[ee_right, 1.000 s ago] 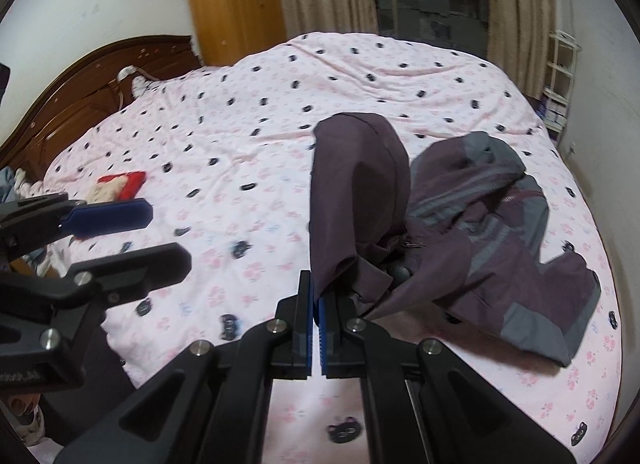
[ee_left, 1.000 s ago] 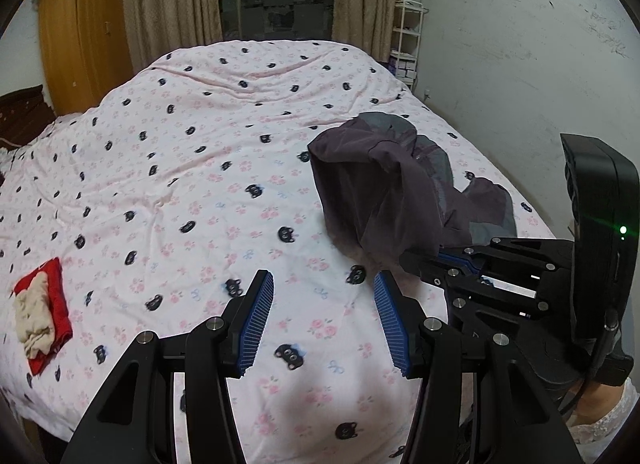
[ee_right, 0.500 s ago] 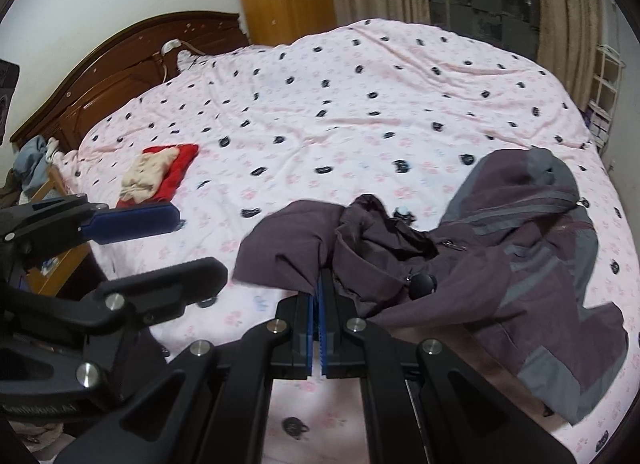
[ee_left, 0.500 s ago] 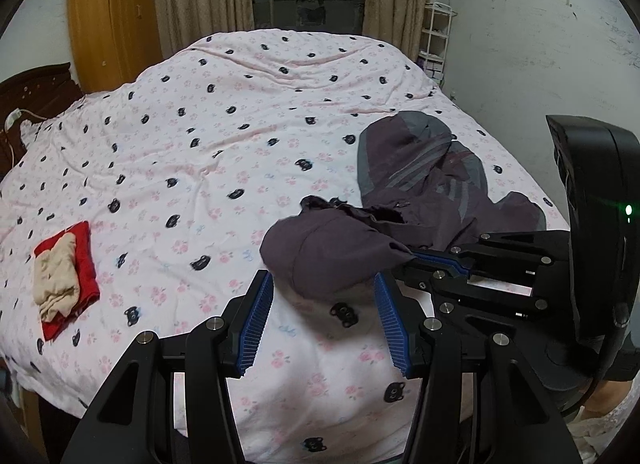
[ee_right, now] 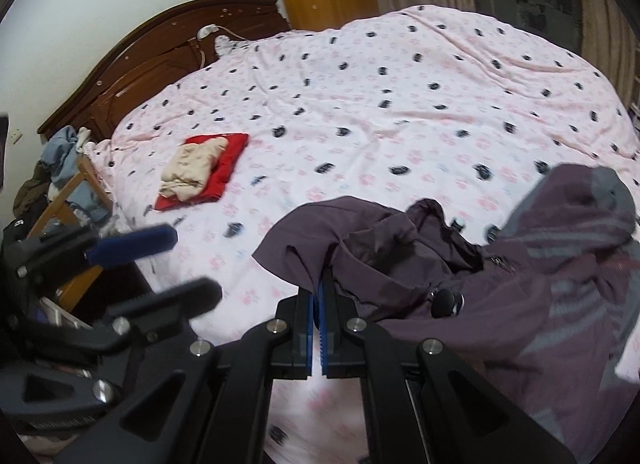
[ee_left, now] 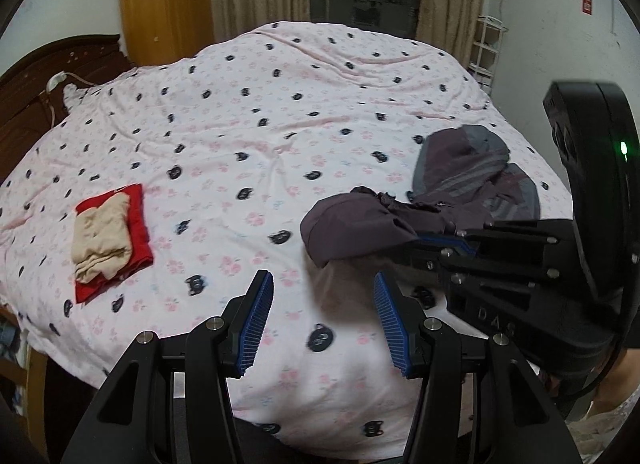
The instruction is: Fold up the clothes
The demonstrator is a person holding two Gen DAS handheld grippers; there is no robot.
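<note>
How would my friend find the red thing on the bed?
Look at the big bed with pink sheets and dark cat spots. Near its left edge lies a flat red cloth with a crumpled beige cloth on top. It is the only bright red thing; the other garment is a dark purple jacket.

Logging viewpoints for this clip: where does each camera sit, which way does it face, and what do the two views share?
Left wrist: sits on the left tool, looking down across the bed; its open fingers frame bare sheet, the right tool at right.
Right wrist: sits on the right tool, shut on the jacket; the left tool shows blurred at left.
Shared: bed, jacket, red and beige stack, headboard.
</note>
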